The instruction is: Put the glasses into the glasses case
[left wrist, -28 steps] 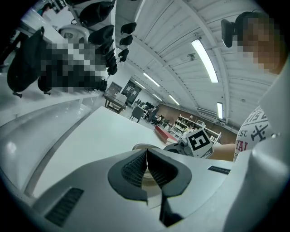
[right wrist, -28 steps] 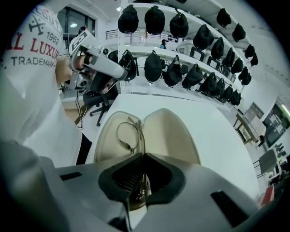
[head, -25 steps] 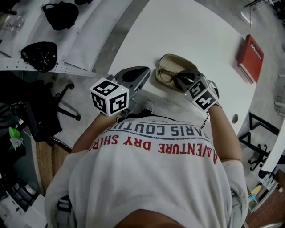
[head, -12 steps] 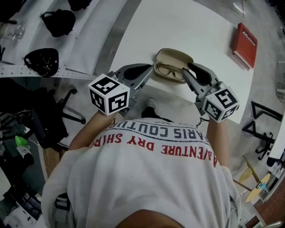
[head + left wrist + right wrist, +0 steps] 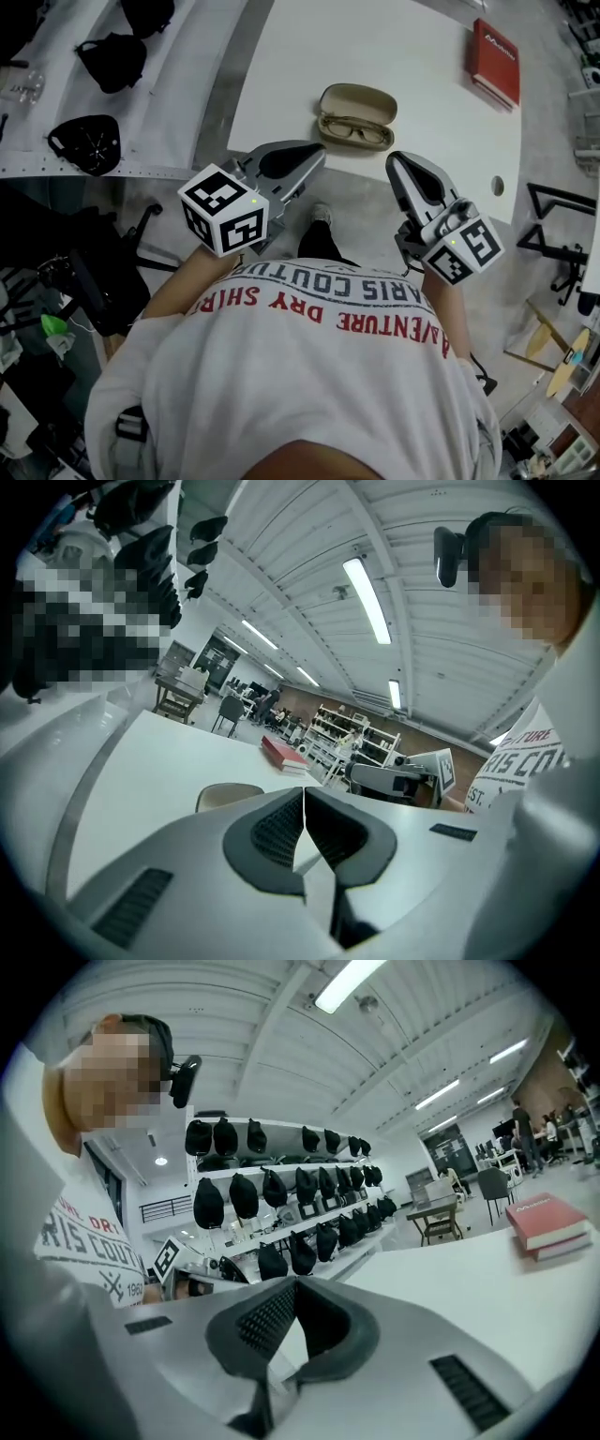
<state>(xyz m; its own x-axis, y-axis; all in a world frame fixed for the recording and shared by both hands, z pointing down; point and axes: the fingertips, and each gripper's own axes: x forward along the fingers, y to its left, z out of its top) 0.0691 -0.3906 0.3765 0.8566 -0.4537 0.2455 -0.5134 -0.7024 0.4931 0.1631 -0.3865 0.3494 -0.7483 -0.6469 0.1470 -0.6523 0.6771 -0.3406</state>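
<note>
The glasses point(image 5: 354, 131) are lying inside the open glasses case point(image 5: 357, 97) on the desk point(image 5: 375, 47). The left tool point(image 5: 315, 156) and right tool point(image 5: 395, 165) are hovering near the case, jaws pressed together, holding nothing.

Person: white short-sleeve T-shirt point(image 5: 309, 394) with red and dark-blue block lettering across the front, upside down in the head view. Black camera point(image 5: 451, 553) on the head, upper right of the left gripper view. Left gripper point(image 5: 317, 152) and right gripper point(image 5: 394, 161): light grey moulded shells with dark ribbed pads point(image 5: 274, 832) inside the jaws. Each carries a white cube point(image 5: 223, 210) with black square markers and a small yellow-green dot near one edge.
</note>
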